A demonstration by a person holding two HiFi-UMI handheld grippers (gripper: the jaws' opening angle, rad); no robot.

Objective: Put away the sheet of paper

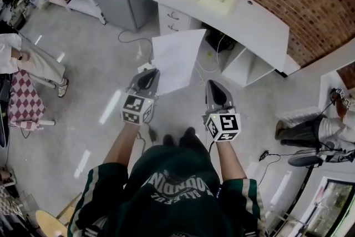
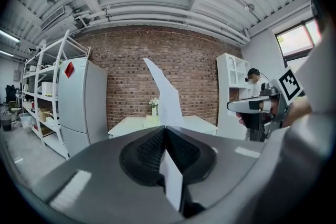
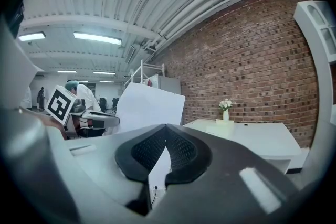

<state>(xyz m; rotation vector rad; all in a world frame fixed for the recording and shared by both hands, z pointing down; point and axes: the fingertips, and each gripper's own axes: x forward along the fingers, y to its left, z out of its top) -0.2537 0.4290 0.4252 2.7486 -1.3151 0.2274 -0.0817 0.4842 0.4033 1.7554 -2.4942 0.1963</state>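
Sheet of paper is up in the air, off the floor, w/ its near left corner nipped in the left gripper. In the left gripper view the jaws are pressed flat on it, paper edge-on between the ribbed pads.

Sheet fans forward and up from those tips. Long axis runs away from the person, toward the white desk by the brick wall. The desk is straight ahead, well beyond the far edge, which is what the next move prob. hinges on.

Right gripper sits just right of the sheet's near edge, not touching. Its tips are closed together w/ nothing between them, only floor showing under the pads.

Left hand is the one carrying. Both forearms are out front at about waist level, grippers side by side and pointing ahead, roughly level w/ a slight dip.
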